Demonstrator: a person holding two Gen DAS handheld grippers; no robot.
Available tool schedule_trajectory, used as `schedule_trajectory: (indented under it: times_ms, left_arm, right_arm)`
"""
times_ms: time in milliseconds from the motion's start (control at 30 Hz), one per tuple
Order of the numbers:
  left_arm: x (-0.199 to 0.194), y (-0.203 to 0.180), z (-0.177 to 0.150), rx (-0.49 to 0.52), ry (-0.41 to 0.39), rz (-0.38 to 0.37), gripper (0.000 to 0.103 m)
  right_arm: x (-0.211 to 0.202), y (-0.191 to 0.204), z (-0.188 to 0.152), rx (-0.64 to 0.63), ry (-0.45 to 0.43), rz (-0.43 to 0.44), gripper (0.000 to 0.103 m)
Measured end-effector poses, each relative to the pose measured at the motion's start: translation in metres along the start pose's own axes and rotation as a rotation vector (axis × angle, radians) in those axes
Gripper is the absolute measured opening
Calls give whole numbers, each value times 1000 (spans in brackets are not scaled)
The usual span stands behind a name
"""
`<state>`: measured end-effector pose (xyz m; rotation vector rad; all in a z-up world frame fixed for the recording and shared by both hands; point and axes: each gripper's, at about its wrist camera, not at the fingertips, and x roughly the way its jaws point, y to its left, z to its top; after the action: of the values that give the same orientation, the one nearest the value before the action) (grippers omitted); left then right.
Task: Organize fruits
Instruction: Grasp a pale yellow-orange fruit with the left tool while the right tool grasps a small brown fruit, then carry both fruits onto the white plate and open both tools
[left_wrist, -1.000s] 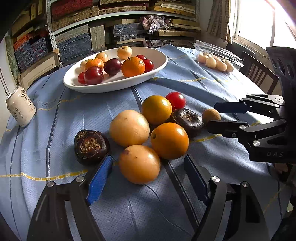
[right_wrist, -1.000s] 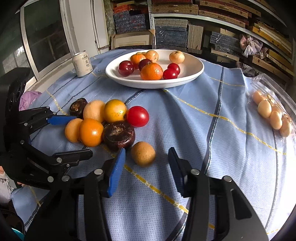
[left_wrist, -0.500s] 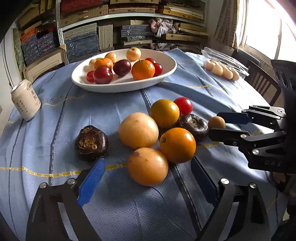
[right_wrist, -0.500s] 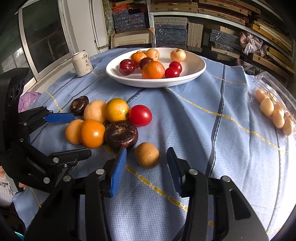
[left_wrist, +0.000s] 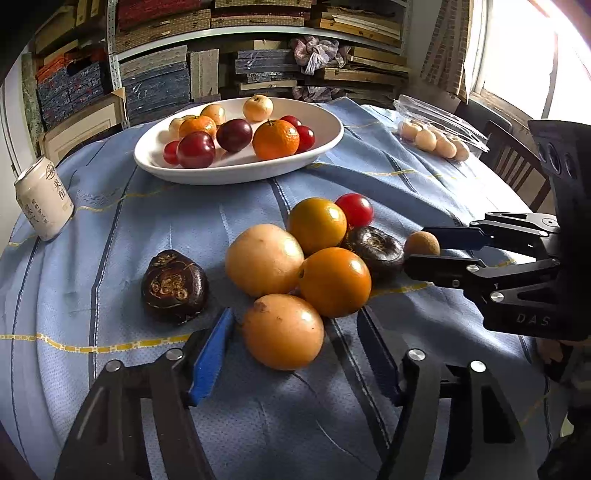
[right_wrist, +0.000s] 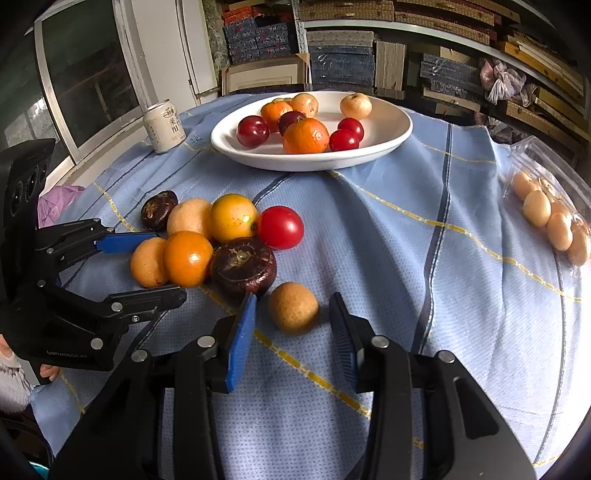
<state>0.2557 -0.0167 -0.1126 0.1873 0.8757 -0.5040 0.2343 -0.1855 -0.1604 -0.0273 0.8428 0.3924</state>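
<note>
Two Grippers Close In On Two Fruits

We see a round table under a blue cloth (left_wrist: 147, 206). At twelve o'clock on it sits a big white bowl (left_wrist: 325, 147) that already has oranges, dark plums and small red fruits inside. A clear box of pale round fruits (left_wrist: 436, 140) lies at two o'clock, and a white can (left_wrist: 42, 199) stands at ten o'clock.

Near the middle of the table is a bunch of loose fruits that touch each other. From the left wrist view, the nearest one is a big tan fruit (left_wrist: 282, 330). Our left gripper (left_wrist: 295, 354) has this fruit between its two fingers, and its jaws are closing, but the pads do not press on it yet. A dark wrinkly fruit (left_wrist: 173, 286) lies alone at nine o'clock from the bunch.

Our right gripper (right_wrist: 291, 332) is at the three o'clock side of the bunch. A small brown fruit (right_wrist: 293, 312) sits between its fingers. These jaws are closing too, and we see small gaps on both sides of the fruit.
</note>
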Motion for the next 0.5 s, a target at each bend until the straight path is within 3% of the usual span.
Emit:
schedule_trajectory:
  times_ms: [333,500]
  left_arm:
    - [0,-3,0,4,-4,-4,58]
    - [-2,-2,-1,-5,-10,-5,41]
  right_arm:
    - [2,1,0,-5,6,1,28]
    - [2,1,0,-3,7,4,27]
